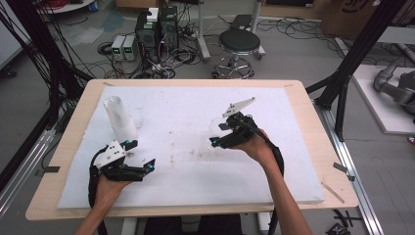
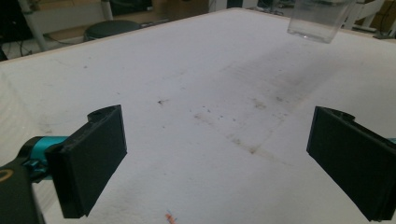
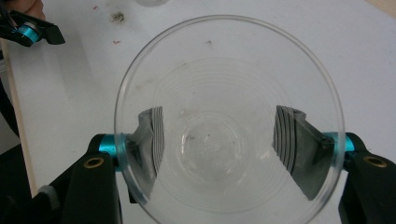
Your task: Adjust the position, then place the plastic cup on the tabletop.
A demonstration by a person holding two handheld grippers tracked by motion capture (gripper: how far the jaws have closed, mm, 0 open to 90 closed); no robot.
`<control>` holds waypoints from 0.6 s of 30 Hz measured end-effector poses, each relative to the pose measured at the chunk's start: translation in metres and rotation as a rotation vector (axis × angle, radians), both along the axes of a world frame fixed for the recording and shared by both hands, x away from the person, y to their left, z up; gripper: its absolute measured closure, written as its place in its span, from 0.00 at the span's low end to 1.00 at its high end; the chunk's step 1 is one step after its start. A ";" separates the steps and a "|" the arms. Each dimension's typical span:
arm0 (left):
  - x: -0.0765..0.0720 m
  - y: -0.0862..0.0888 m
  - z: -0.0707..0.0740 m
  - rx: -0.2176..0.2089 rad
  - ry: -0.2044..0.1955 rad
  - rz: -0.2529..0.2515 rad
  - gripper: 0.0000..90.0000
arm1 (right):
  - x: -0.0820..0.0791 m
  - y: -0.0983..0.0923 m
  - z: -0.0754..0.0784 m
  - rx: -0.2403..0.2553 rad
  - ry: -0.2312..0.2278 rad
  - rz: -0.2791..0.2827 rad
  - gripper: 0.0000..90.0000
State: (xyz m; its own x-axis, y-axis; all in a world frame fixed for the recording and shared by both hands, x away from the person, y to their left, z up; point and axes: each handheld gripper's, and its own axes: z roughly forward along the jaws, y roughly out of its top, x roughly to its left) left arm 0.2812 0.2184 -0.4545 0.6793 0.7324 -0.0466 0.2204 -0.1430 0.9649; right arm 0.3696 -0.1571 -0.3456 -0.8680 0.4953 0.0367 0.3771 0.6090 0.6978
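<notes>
A clear plastic cup (image 3: 224, 93) sits between the jaws of my right gripper (image 3: 229, 140), which is shut on its sides; I look down into its open mouth. In the high view that cup (image 1: 214, 128) is held just above the white foam pad (image 1: 195, 181), right of centre, by the right gripper (image 1: 218, 137). My left gripper (image 1: 141, 154) is at the front left, low over the pad, open with nothing between its jaws. Its own view shows the left gripper (image 2: 217, 140) with jaws wide apart and the held cup (image 2: 317, 21) farther off. A stack of clear cups (image 1: 120, 120) stands upright just behind the left gripper.
The foam pad covers most of the wooden table (image 1: 313, 127). Beyond the far edge are a black stool (image 1: 239, 44), computer boxes (image 1: 156, 29) and floor cables. Black frame posts (image 1: 352, 58) rise on the right.
</notes>
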 end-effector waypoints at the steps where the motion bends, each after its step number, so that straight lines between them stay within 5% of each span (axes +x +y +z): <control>1: 0.000 0.001 -0.001 -0.001 -0.006 0.004 0.05 | 0.000 0.000 0.000 -0.002 -0.001 0.000 0.38; 18: 0.001 0.005 -0.004 -0.005 0.009 0.024 0.05 | 0.001 0.002 0.000 -0.017 0.002 -0.011 0.39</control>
State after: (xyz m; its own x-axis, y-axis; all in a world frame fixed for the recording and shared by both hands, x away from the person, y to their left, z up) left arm 0.2826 0.2233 -0.4588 0.6610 0.7483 -0.0565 0.2327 -0.1328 0.9634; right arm 0.3711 -0.1546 -0.3458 -0.8625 0.5052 0.0297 0.3850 0.6169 0.6865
